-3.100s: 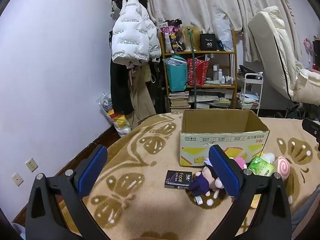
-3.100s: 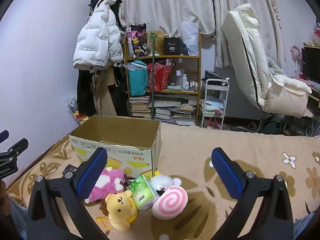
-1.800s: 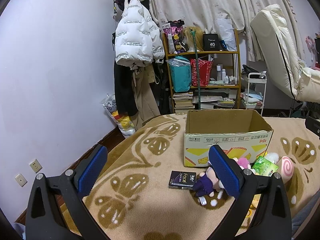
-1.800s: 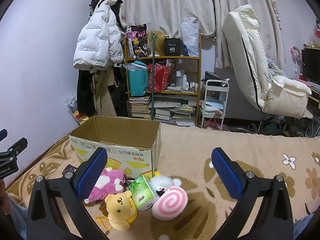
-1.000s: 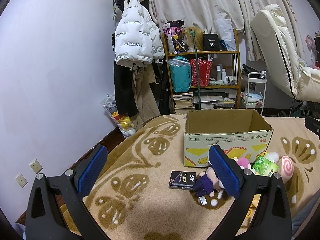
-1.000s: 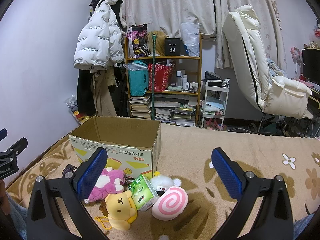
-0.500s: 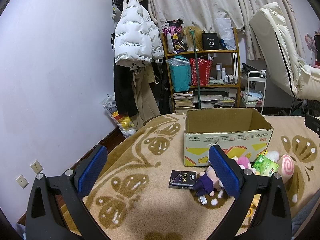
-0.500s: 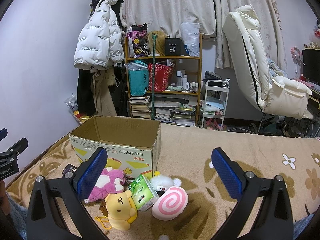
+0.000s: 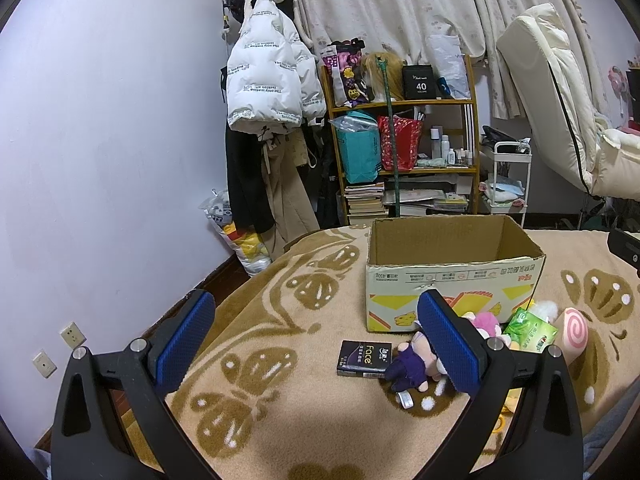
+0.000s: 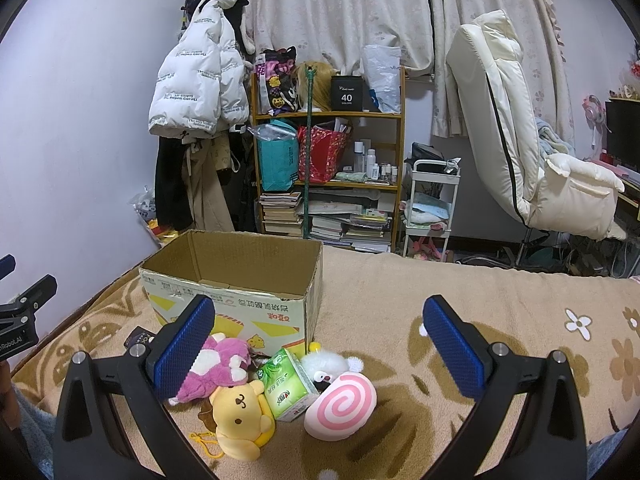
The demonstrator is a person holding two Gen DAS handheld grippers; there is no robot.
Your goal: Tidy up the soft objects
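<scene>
a pale lilac wall (image 9: 100, 140) meets cream patterned curtains (image 10: 340, 12) at the back. a white puffer jacket (image 9: 264, 84) hangs beside a crowded wooden shelf (image 10: 328, 176) with books stacked low. a small white cart (image 10: 432, 208) stands near a cream recliner chair (image 10: 520, 140). a tan blanket (image 9: 280, 368) with brown butterflies covers the bed.

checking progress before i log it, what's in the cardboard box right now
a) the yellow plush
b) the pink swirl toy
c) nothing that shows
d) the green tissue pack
c: the cardboard box shows only bare inner walls and floor, while the yellow plush, pink swirl toy and green tissue pack all lie on the blanket in front of it.
</scene>
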